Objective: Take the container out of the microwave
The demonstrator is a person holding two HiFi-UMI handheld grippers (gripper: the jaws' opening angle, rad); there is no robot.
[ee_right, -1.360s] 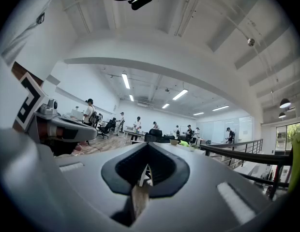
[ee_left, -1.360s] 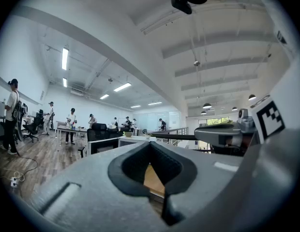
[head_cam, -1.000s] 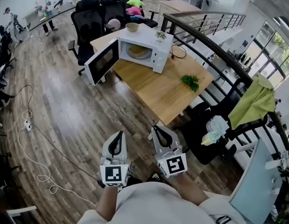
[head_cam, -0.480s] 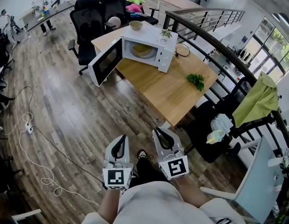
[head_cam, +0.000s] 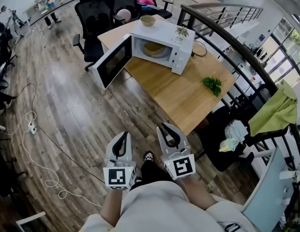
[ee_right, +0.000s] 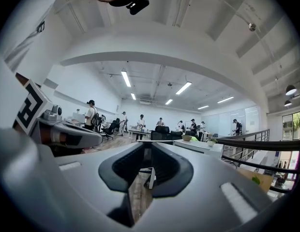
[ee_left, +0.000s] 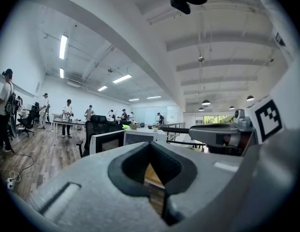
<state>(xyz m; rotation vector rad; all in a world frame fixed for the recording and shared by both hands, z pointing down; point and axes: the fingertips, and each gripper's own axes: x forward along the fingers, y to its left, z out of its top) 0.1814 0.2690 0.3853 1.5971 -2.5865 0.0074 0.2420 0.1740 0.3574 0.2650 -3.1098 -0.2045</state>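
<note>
A white microwave point(head_cam: 181, 50) stands on the far end of a wooden table point(head_cam: 179, 98), its door point(head_cam: 111, 62) swung wide open to the left. Inside it sits a tan container point(head_cam: 154, 48). My left gripper point(head_cam: 125, 135) and right gripper point(head_cam: 163, 126) are held close to my body over the floor, well short of the table. Both are shut with nothing in them. In the left gripper view the microwave point(ee_left: 140, 137) is small and far beyond the shut left gripper point(ee_left: 151, 149). The right gripper point(ee_right: 149, 146) points toward the table's side.
A bowl point(head_cam: 147, 20) and a small plant point(head_cam: 182, 31) rest on top of the microwave. Green leaves point(head_cam: 212, 84) lie on the table. Black office chairs point(head_cam: 94, 18) stand behind it, a railing point(head_cam: 227, 37) runs to the right, and a white cable point(head_cam: 38, 139) trails over the floor.
The table and microwave have come nearer and lower in the head view as I walk toward them. Both grippers stay shut in front of my body.
</note>
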